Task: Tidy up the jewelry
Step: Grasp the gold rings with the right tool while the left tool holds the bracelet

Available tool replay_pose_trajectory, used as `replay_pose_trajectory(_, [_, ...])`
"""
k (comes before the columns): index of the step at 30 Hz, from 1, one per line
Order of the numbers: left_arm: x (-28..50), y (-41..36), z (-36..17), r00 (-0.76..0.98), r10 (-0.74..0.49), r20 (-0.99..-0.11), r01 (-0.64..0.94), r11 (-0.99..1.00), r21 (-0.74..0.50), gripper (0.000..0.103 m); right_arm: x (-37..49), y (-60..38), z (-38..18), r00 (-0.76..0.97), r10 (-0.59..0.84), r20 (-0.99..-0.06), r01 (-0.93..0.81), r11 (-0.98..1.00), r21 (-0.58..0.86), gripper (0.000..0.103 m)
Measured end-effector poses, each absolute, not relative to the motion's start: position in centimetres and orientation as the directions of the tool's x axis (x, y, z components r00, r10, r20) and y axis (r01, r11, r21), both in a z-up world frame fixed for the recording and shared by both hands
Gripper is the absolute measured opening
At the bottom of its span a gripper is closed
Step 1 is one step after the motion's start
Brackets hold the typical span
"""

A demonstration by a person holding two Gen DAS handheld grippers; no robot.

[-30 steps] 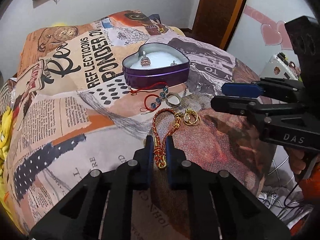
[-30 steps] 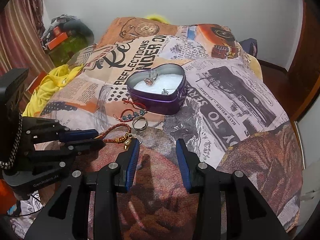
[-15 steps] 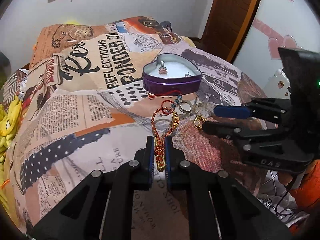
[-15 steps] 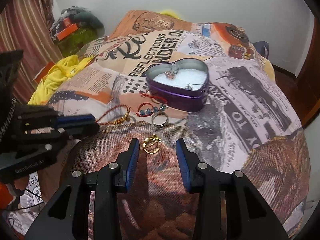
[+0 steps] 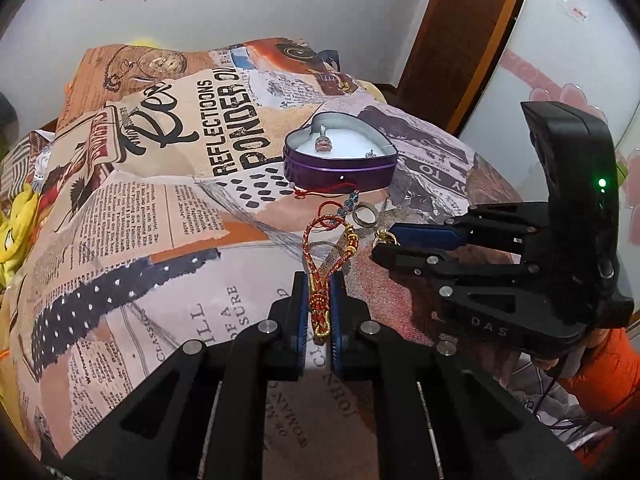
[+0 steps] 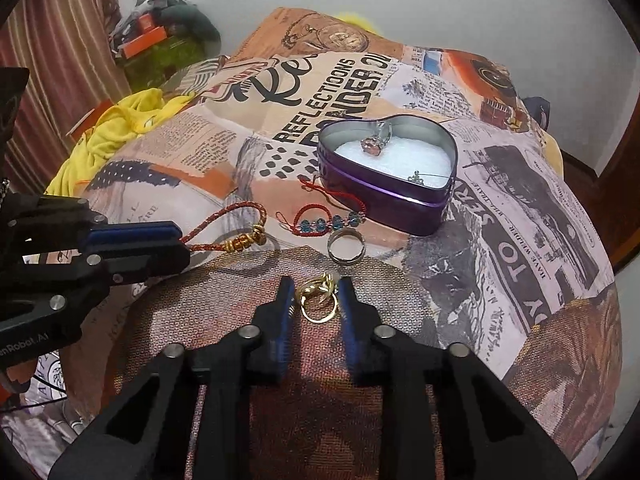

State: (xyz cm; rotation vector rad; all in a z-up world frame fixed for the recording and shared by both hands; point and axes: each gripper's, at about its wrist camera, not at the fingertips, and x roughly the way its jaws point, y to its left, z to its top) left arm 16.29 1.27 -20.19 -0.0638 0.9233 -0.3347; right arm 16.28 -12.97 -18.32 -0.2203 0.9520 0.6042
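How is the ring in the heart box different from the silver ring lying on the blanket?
The ring in the heart box has a big pink stone; the silver ring on the blanket is a plain band with no stone. The first sits on white padding inside the purple heart box; the second lies outside it on the printed blanket, next to a red cord with blue beads. Both are silver-coloured, and no hand-held gripper holds either.
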Motion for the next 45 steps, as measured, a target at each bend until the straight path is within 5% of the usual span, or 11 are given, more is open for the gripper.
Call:
replay_pose_trajectory(5, [16.1, 1.0, -20.1, 0.556, -0.309, -0.771, 0.261, 0.946, -0.191, 0.009, 16.2, -13.2, -17.8, 0.440, 0.391, -0.808, -0.570, 0.818, 0.085, 0.008])
replay_pose_trajectory(15, [16.1, 1.9, -19.9, 0.563, -0.297, -0.771, 0.229, 0.953, -0.199, 0.009, 15.8, -13.5, -16.4, 0.457, 0.415, -0.786, -0.575, 0.813, 0.095, 0.009])
replay_pose_trajectory(21, [16.0, 2.3, -20.0, 0.565, -0.296, -0.770, 0.223, 0.954, -0.203, 0.009, 16.6, -13.1, -16.7, 0.432, 0.419, -0.799, -0.557, 0.821, 0.130, 0.039])
replay_pose_trajectory(28, [16.3, 2.5, -20.1, 0.564, -0.301, -0.769, 0.217, 0.953, -0.213, 0.009, 17.3, -12.4, -17.9, 0.416, 0.392, -0.820, -0.546, 0.829, 0.119, 0.039])
replay_pose_trajectory(35, [16.5, 2.4, -20.4, 0.560, -0.301, -0.772, 0.217, 0.952, -0.214, 0.009, 17.6, -13.2, -18.5, 0.417, 0.378, -0.827, -0.517, 0.847, 0.126, 0.025])
replay_pose_trajectory(45, [16.4, 2.3, -20.5, 0.560, -0.298, -0.773, 0.215, 0.953, -0.212, 0.009, 17.4, -13.6, -18.3, 0.425, 0.383, -0.820, -0.510, 0.850, 0.133, 0.018])
